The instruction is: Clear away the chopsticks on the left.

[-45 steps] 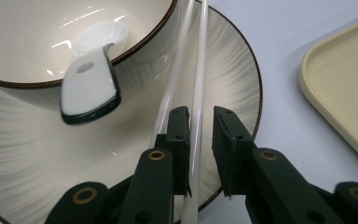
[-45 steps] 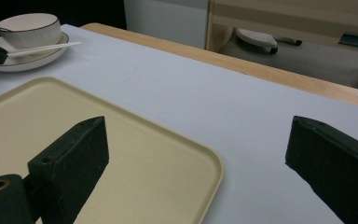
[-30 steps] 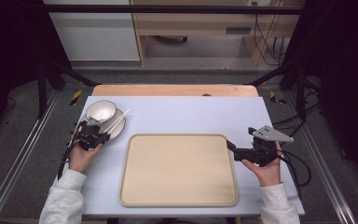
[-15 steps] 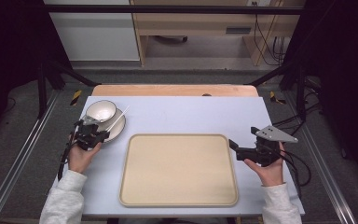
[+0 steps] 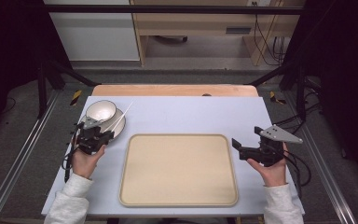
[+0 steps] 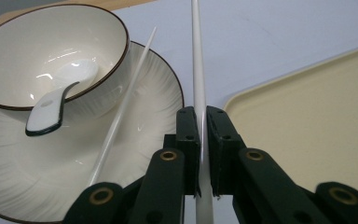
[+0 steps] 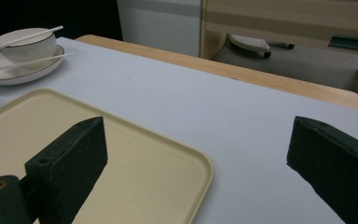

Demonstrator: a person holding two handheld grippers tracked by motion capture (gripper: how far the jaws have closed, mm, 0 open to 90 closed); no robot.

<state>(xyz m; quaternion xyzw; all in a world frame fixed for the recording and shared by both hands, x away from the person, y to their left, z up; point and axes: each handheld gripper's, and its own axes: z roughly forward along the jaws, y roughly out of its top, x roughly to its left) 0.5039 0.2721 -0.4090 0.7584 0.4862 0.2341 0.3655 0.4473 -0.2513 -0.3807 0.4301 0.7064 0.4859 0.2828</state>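
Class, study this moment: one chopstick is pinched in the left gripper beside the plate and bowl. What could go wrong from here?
1. The left gripper holds its chopstick on a thin section, so it could pivot or slip.
2. The second chopstick leans loosely on the plate; a nudge might roll it off.
3. Swinging the long chopstick could bump the bowl holding the spoon.

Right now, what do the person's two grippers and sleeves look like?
Both the left gripper and the right gripper are black, with flat, blocky jaws on arms pinned by brass-coloured rivets. A grey three-cornered plate tops the right one, and a smaller grey plate tops the left. Dark cables trail from each. The sleeves are light grey.
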